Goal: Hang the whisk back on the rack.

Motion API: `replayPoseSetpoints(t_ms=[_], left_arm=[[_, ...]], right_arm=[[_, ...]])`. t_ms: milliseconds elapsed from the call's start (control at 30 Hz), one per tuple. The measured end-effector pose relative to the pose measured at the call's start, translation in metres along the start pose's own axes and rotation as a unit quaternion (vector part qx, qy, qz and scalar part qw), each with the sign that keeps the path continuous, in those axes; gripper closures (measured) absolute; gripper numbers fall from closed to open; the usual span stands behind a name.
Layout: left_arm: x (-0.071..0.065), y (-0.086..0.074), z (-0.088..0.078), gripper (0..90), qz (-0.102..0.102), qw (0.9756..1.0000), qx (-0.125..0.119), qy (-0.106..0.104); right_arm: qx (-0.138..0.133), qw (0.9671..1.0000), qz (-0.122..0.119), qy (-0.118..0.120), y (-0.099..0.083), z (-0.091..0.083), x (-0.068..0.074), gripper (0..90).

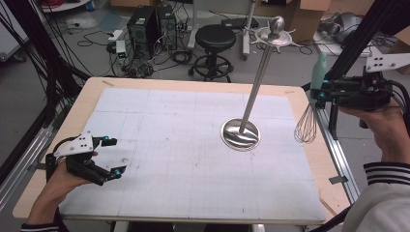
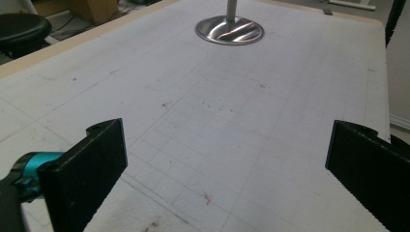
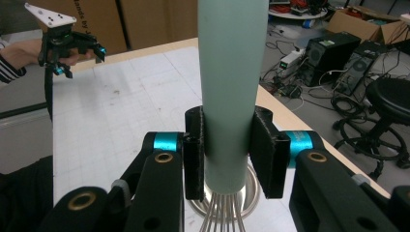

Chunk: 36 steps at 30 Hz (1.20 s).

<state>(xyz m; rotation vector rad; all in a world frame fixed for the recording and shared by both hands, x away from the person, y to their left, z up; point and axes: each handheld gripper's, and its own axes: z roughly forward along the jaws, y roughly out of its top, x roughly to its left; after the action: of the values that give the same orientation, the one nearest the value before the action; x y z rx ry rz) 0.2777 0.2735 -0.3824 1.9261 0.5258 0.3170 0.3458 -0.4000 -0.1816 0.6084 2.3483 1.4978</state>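
Gripping a whisk with the right gripper at the right edge of the high view, jaws clamped on the pale green handle (wire loops hanging below, off the right rim of the table). Holding it upright, handle top rising toward the upper right of the frame, the wire end well above the floor and just right of the white gridded mat. In the right gripper view, pinching the handle squarely between the two black pads, wires fanning out at the bottom centre.

Standing in the centre right of the high view: a steel stand, round base on the mat, thin pole leaning toward the upper right, hooked crown and ball at the top. Near the whisk but not touching it.

Resting at the lower left of the high view, the left gripper, jaws wide apart with nothing between them. In the left gripper view, showing both black jaws far apart at the lower corners, bare mat between, the stand's base at top centre.
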Motion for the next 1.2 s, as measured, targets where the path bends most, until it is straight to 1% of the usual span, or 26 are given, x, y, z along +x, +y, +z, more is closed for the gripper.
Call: replayPoseSetpoints(t_ms=[200, 367, 433, 500, 633, 733, 900, 1000, 1033, 1100, 1200], left_arm=[[0.001, -0.001, 0.0, 1.7, -0.002, 1.0, -0.001, -0.001], [0.001, -0.003, -0.001, 1.7, -0.003, 1.0, 0.001, 0.0], [0.001, -0.003, -0.001, 1.7, -0.004, 1.0, 0.001, 0.001], [0.001, -0.003, -0.002, 1.7, -0.006, 1.0, 0.001, 0.002], [0.001, -0.004, -0.001, 1.7, -0.007, 1.0, 0.001, 0.002], [0.001, -0.004, -0.001, 1.7, -0.005, 1.0, 0.003, 0.001], [0.002, -0.004, -0.001, 1.7, -0.007, 1.0, 0.002, 0.003], [0.001, -0.005, -0.001, 1.7, -0.007, 1.0, 0.002, 0.003], [0.002, -0.005, -0.001, 1.7, -0.005, 1.0, 0.003, 0.001], [0.002, -0.004, -0.001, 1.7, -0.005, 1.0, 0.003, 0.001], [0.002, -0.005, -0.002, 1.7, -0.006, 1.0, 0.001, 0.001]], right_arm=[[0.003, 1.0, 0.001, 0.001, 0.008, 0.006, -0.003, 69.1], [0.0, 1.0, 0.003, -0.001, 0.011, 0.007, -0.006, 69.1], [-0.002, 1.0, 0.0, 0.0, 0.012, 0.009, -0.008, 69.1], [0.001, 1.0, 0.001, -0.001, 0.013, 0.011, -0.008, 69.1], [-0.004, 1.0, 0.006, 0.005, 0.015, 0.016, -0.011, 69.1], [-0.001, 0.9999, 0.011, 0.009, 0.017, 0.02, -0.014, 69.1], [0.002, 0.9999, 0.005, 0.012, 0.022, 0.025, -0.016, 69.1], [-0.001, 0.9999, 0.007, 0.012, 0.023, 0.027, -0.018, 69.0], [0.001, 0.9998, 0.012, 0.013, 0.023, 0.027, -0.018, 69.0], [0.003, 0.9999, 0.011, 0.01, 0.023, 0.028, -0.019, 69.0], [0.0, 0.9998, 0.017, 0.01, 0.022, 0.029, -0.02, 69.0]])
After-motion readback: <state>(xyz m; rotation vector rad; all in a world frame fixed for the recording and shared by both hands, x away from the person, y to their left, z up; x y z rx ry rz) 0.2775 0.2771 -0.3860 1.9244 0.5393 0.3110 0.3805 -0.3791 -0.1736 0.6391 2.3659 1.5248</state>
